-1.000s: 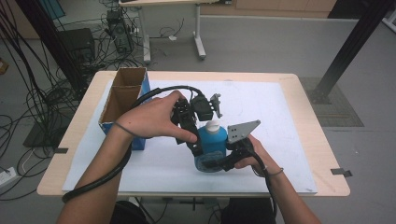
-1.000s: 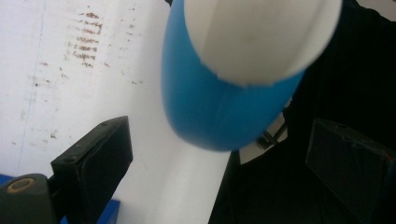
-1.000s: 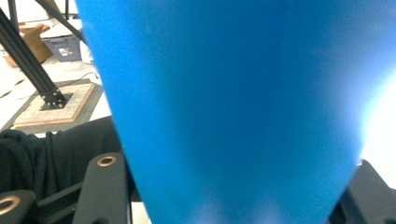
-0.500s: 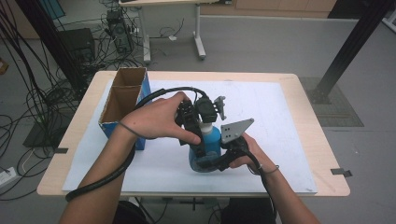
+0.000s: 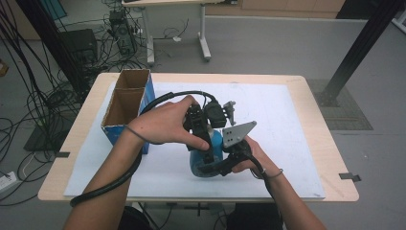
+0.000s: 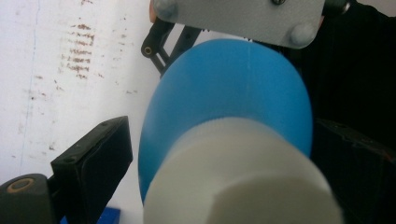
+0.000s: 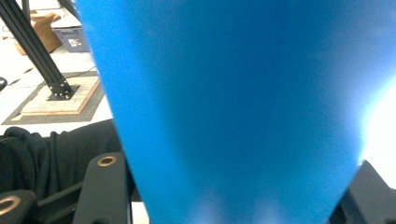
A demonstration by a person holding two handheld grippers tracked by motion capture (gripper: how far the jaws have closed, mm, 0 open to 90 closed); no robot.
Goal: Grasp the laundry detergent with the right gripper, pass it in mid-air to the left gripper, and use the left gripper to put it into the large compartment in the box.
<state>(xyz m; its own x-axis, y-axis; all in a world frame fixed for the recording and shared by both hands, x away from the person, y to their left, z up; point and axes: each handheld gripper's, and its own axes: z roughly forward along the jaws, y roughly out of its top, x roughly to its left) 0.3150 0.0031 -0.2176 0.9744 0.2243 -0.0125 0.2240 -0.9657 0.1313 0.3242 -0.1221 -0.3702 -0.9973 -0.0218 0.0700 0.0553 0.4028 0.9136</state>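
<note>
A blue bottle [image 5: 203, 160] with a white cap [image 6: 243, 177] stands near the front middle of the surface [image 5: 306, 96], on the white sheet [image 5: 287, 124] that covers most of it. At about nine o'clock from the bottle, close to the left edge, sits an open cardboard box [image 5: 127, 110] with blue sides; its two compartments show bare brown cardboard inside.

The surface is a pale wooden top. Around it lies grey floor [image 5: 287, 43], with tangled black cables [image 5: 28, 96] at nine to eleven o'clock, another desk's legs [image 5: 203, 43] at twelve, and a black post [image 5: 356, 48] on a mat at two o'clock.

The bottle's long axis runs close to vertical, cap uppermost, leaning slightly.

The right tool [image 5: 210, 168] is clenched on the bottle's lower body from the four o'clock side; in the right gripper view the blue wall fills the gap between its jaws. The left tool [image 5: 203, 141] comes down over the top; in the left gripper view the cap sits between its jaws, with the one visible pad [image 6: 93, 158] standing clear of it, so it is released.
</note>
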